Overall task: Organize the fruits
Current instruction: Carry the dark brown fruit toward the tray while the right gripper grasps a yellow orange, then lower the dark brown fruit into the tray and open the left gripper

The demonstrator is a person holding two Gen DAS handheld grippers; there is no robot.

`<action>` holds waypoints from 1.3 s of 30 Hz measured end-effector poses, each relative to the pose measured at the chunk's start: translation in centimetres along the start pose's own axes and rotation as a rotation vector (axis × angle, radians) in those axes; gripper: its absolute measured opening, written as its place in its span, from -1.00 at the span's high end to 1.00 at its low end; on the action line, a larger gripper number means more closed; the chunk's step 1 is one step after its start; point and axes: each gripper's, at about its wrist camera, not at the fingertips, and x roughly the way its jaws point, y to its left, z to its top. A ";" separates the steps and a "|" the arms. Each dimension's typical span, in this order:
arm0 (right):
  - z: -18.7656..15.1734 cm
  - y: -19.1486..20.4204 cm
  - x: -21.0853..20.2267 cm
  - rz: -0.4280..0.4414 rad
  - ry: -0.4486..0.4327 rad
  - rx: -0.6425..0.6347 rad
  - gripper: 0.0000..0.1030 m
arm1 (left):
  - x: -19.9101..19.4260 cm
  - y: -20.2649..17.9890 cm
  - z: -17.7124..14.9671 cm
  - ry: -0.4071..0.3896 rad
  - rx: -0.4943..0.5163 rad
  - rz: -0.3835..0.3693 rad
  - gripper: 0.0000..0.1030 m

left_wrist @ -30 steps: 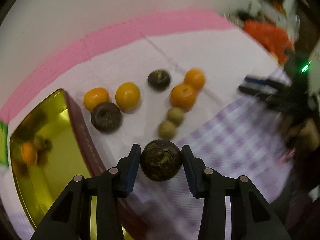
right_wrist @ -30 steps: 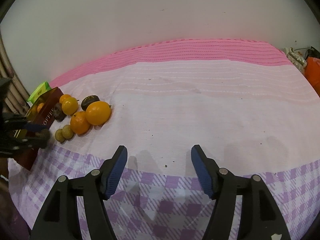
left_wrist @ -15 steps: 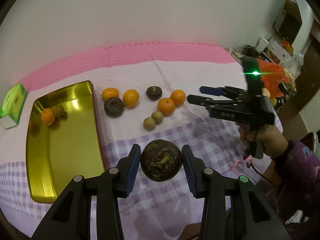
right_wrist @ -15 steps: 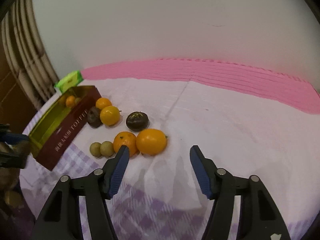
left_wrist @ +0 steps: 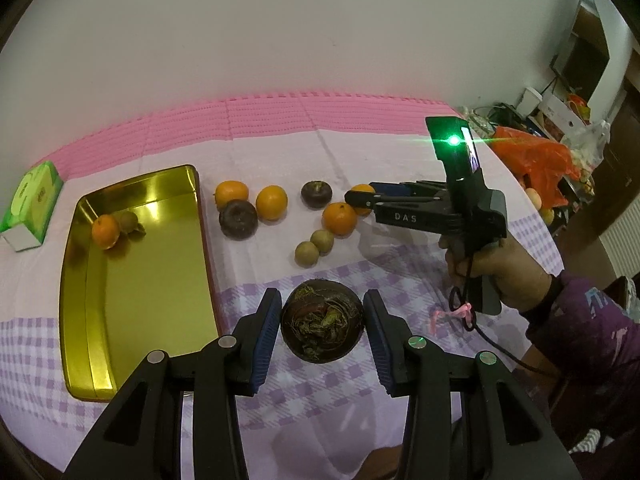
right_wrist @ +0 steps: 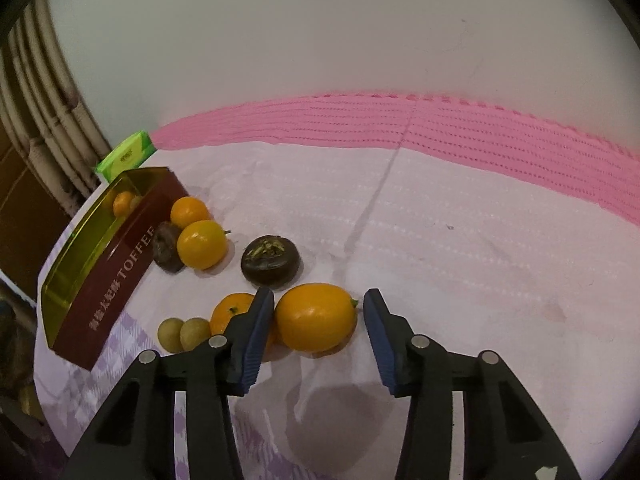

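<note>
My left gripper (left_wrist: 322, 300) is shut on a dark brown round fruit (left_wrist: 322, 330), held above the checked cloth just right of the gold tray (left_wrist: 140, 280). The tray holds an orange (left_wrist: 105, 232) and a small brown fruit (left_wrist: 129, 222). Oranges (left_wrist: 271, 202), dark fruits (left_wrist: 238, 219) and two small tan fruits (left_wrist: 307, 254) lie on the cloth. My right gripper (right_wrist: 319, 300) straddles a large orange (right_wrist: 316, 318) on the cloth, jaws closing; its left pad is at the peel and a thin gap shows at the right pad. It also appears in the left view as the right gripper (left_wrist: 362, 196).
A green box (left_wrist: 34, 200) sits beyond the tray's far end. The tray's dark red wall (right_wrist: 116, 284) faces the fruit pile. An orange plastic bag (left_wrist: 536, 164) and clutter lie at the far right. A person's hand (left_wrist: 500, 276) holds the right gripper.
The right gripper swung left to the fruit pile and its jaws narrowed around the large orange. The left gripper rose with the dark fruit, then held still.
</note>
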 end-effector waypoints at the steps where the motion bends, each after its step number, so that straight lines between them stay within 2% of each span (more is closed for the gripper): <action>1: -0.1 -0.3 0.2 -0.001 0.003 0.011 0.21 | 0.0 0.0 0.0 0.000 -0.003 -0.003 0.16; 10: -0.6 -0.1 0.8 -0.044 0.016 -0.024 0.23 | -0.2 0.1 -0.3 0.000 -0.025 0.003 0.16; 15: -1.4 0.1 -0.3 -0.084 -0.037 -0.010 0.24 | -0.9 0.7 -0.4 -0.013 -0.042 0.018 0.16; 19: -2.6 -1.4 -2.1 -0.176 -0.087 0.063 0.24 | -1.6 2.0 -0.5 -0.033 -0.082 0.026 0.16; 22: -3.3 -3.4 -2.7 -0.232 -0.084 0.140 0.24 | -2.1 3.2 -0.6 -0.049 -0.111 0.049 0.16; 25: -3.5 -4.3 -3.0 -0.265 -0.084 0.158 0.24 | -2.4 4.3 -0.7 -0.061 -0.131 0.077 0.16; 33: -3.3 -4.3 -2.6 -0.275 -0.073 0.172 0.24 | -2.5 8.6 -0.7 -0.077 -0.169 0.168 0.16; 39: -3.4 -4.2 -2.7 -0.287 -0.071 0.166 0.24 | -0.1 11.3 1.2 -0.044 -0.149 0.214 0.16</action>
